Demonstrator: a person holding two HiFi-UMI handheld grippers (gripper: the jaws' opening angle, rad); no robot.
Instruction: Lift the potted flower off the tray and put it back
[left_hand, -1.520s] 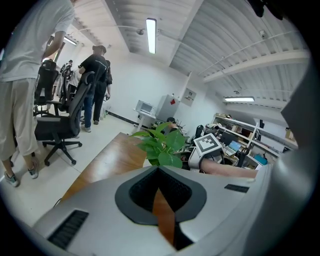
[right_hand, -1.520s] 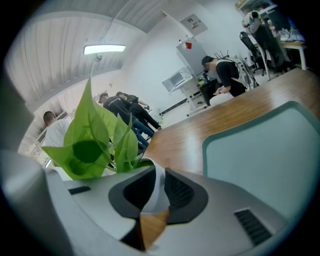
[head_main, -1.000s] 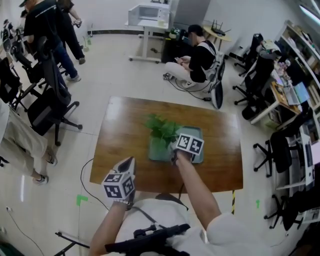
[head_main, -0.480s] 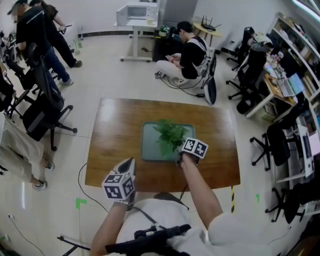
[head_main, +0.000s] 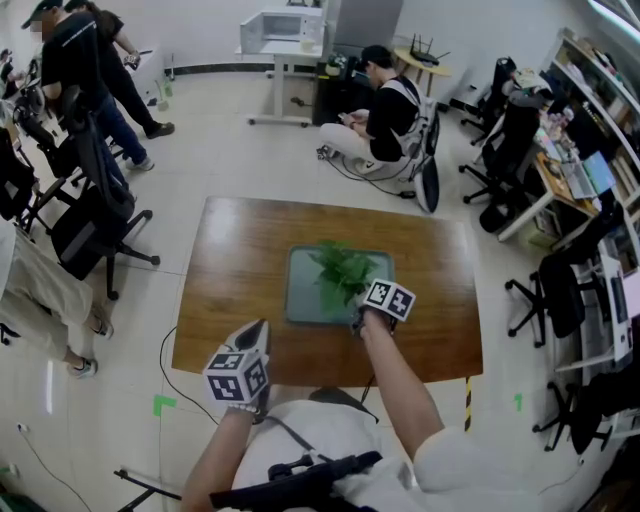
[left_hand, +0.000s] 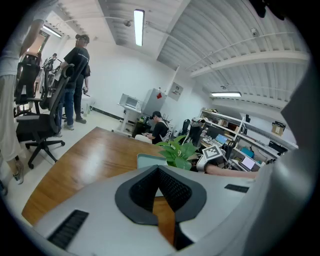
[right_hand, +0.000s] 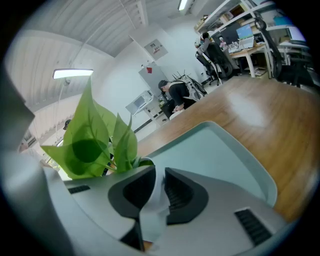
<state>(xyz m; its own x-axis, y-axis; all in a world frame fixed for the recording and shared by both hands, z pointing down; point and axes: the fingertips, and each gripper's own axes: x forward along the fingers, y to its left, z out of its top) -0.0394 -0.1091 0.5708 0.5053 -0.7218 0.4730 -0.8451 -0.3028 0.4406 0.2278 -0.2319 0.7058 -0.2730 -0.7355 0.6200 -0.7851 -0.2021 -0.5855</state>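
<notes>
The potted flower (head_main: 343, 272), green leaves in a small white pot, stands over the right half of the pale green tray (head_main: 305, 295) on the wooden table. My right gripper (head_main: 356, 318) reaches it from the near side. In the right gripper view the pads (right_hand: 175, 192) are shut on the pot's white rim (right_hand: 151, 202), with leaves (right_hand: 90, 140) rising at the left. These jaws have just been opening slightly, the rim still between them. The pot's base is hidden. My left gripper (head_main: 261, 324) hovers at the table's near edge, shut and empty (left_hand: 159, 169).
The tray (right_hand: 220, 155) lies mid-table, bare wood (head_main: 235, 270) all around it. A person (head_main: 385, 105) sits on the floor beyond the table. Office chairs (head_main: 85, 215) stand at the left, desks and shelves (head_main: 580, 170) at the right.
My right gripper has come down with the potted flower onto the tray's right half, then stayed put. The left gripper has barely moved.
</notes>
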